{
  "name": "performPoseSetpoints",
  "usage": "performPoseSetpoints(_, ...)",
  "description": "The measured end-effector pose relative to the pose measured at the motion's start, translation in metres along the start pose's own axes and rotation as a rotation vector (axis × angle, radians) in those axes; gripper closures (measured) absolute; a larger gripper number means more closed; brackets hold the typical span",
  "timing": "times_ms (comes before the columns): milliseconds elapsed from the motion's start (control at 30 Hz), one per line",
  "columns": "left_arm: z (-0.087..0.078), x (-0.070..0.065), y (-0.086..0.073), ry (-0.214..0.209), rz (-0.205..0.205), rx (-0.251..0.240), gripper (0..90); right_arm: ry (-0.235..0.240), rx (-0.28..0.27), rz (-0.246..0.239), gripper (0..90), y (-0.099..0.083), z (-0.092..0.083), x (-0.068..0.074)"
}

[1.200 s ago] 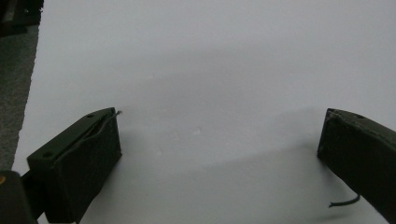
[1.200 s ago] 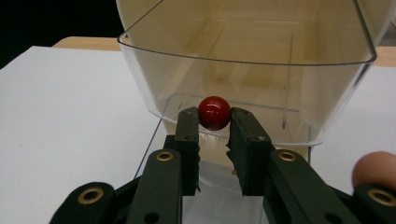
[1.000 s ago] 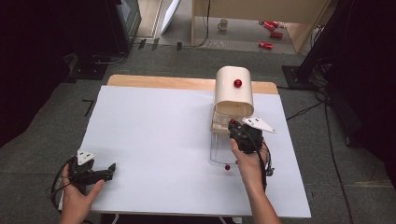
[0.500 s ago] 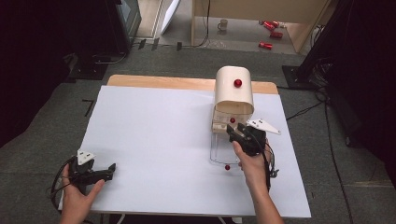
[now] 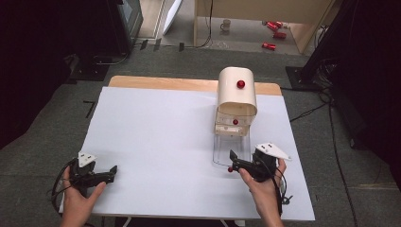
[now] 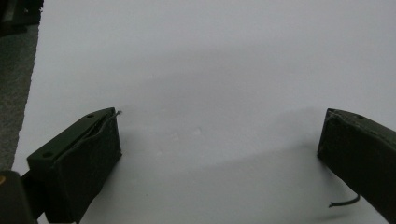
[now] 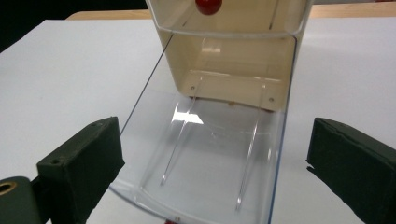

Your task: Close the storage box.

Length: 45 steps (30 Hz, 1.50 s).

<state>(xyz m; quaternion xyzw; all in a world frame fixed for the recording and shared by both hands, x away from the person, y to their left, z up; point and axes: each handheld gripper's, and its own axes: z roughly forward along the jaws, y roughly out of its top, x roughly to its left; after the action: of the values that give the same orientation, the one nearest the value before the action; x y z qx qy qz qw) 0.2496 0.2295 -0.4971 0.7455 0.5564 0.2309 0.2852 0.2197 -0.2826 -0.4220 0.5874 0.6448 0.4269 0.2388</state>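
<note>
High view, looking down on a white table with a wooden strip along its far edge. Right of centre, toward the far side, a cream bread-bin-shaped box with a rounded top and a red knob on that top. Lower on its front, a second red knob. Folded down from the box toward the near side, a clear plastic door lying flat on the table, with a small red knob at its near edge. Just behind that edge, the right gripper, held in the right hand, jaws apart and aimed left and far across the door's near edge. At the near left corner of the table, the left gripper in the left hand, well apart from the box, jaws pointing right. Beyond the table, grey floor with a mug and red cans.

Left gripper view: two black jaws spread wide, one at each lower corner, with bare white table surface between them and nothing gripped. A strip of grey floor at the far left edge.

Right gripper view: black jaws wide apart and empty, either side of the clear door. Past it, the open, empty cream interior of the box, with a red knob at the top edge.
</note>
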Motion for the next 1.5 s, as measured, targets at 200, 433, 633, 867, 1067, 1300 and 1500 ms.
performPoseSetpoints(200,0.0,0.0,0.0,0.0,0.001,-0.002,0.0,-0.039,0.014,-0.025,2.8,-0.024,-0.011,0.002)
performPoseSetpoints(433,0.0,0.0,0.0,0.0,0.001,-0.002,0.0,-0.061,0.046,-0.008,2.8,-0.045,-0.015,-0.001)
performPoseSetpoints(633,0.0,0.0,0.0,0.0,-0.001,-0.003,0.0,-0.065,0.071,-0.003,2.8,-0.056,-0.014,-0.002)
performPoseSetpoints(867,0.0,0.0,0.0,0.0,0.0,-0.001,0.0,-0.077,0.098,0.005,5.0,-0.062,-0.008,-0.001)
performPoseSetpoints(1067,0.0,0.0,0.0,0.0,0.0,0.0,0.0,-0.099,0.11,0.001,13.7,-0.068,-0.002,0.002)
performPoseSetpoints(1300,0.0,0.0,0.0,0.0,0.0,-0.001,0.0,-0.049,0.126,0.009,40.4,-0.074,0.006,0.004)
performPoseSetpoints(1500,0.0,0.0,0.0,0.0,0.0,-0.001,0.0,0.002,0.128,-0.006,55.2,-0.076,0.012,0.011)
